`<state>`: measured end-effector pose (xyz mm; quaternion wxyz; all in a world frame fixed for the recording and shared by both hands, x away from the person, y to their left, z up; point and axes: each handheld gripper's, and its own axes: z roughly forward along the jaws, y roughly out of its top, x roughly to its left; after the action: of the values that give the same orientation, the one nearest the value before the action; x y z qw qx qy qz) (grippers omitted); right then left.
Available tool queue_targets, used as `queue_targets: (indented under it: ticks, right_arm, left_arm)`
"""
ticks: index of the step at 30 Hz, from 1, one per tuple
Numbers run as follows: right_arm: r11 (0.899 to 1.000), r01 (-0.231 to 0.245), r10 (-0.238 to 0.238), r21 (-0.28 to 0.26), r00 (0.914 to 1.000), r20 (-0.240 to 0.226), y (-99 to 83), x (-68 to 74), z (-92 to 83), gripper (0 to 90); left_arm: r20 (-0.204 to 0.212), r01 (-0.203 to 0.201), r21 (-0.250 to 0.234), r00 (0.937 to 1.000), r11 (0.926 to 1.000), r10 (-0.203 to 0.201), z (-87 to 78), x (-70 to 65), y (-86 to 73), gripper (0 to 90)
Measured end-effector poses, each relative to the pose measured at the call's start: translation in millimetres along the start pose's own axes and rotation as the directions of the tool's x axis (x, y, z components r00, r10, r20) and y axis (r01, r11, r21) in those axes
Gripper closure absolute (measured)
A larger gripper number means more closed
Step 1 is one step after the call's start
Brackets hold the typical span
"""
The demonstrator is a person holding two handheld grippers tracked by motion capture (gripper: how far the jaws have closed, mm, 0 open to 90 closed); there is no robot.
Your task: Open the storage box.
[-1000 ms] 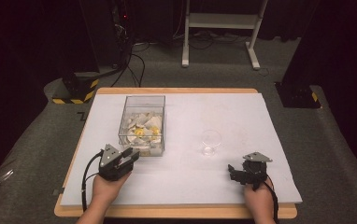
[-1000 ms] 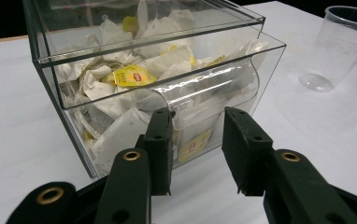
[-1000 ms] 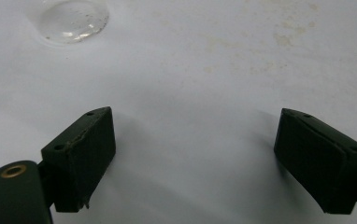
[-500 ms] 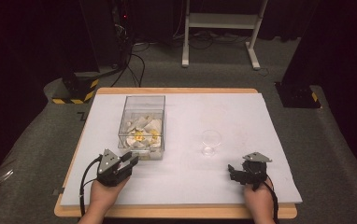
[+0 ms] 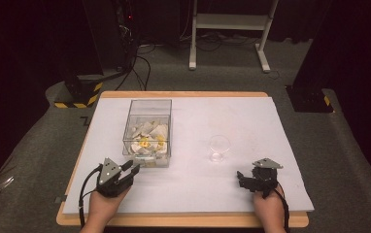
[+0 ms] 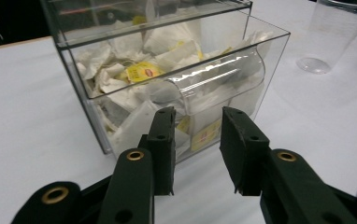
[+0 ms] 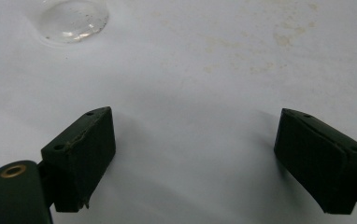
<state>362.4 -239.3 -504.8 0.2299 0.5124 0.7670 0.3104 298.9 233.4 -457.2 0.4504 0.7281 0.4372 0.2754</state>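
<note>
Box: clear rectangular plastic box point(image 5: 148, 131) of white and yellow tea bags
Axis: long side runs away from person
Left gripper point(image 6: 196, 140): jaws narrowly parted, just been closing, holding nothing
Right gripper point(image 7: 193, 158): jaws wide, holding nothing

Left tool point(image 5: 131, 171) is sitting low near the front edge, jaws narrowing with a gap left, nothing between them. Right tool point(image 5: 242, 179) is resting low, jaws standing wide apart. Both hands are gripping from behind.

Glossy clear-plastic box point(image 6: 167, 79) — paper teabags point(image 6: 141, 72) — matt black tongs point(image 6: 197, 149)
</note>
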Motion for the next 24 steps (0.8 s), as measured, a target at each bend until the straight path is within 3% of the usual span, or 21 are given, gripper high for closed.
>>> queue_targets:
  ticks: [15, 24]
  right_arm:
    - [1.0, -0.002, 0.002, 0.002, 1.0, -0.001, 0.1, 0.0, -0.1, 12.5]
    - [1.0, -0.002, 0.002, 0.001, 1.0, -0.001, 0.0, 0.1, -0.1, 12.5]
  left_arm:
    - [-0.081, 0.036, -0.036, 0.996, 0.9987, -0.039, -16.6, 21.9, 3.0, 66.6]
    - [-0.106, 0.047, -0.073, 0.9928, 0.9962, -0.055, -14.7, 29.6, 17.6, 68.7]
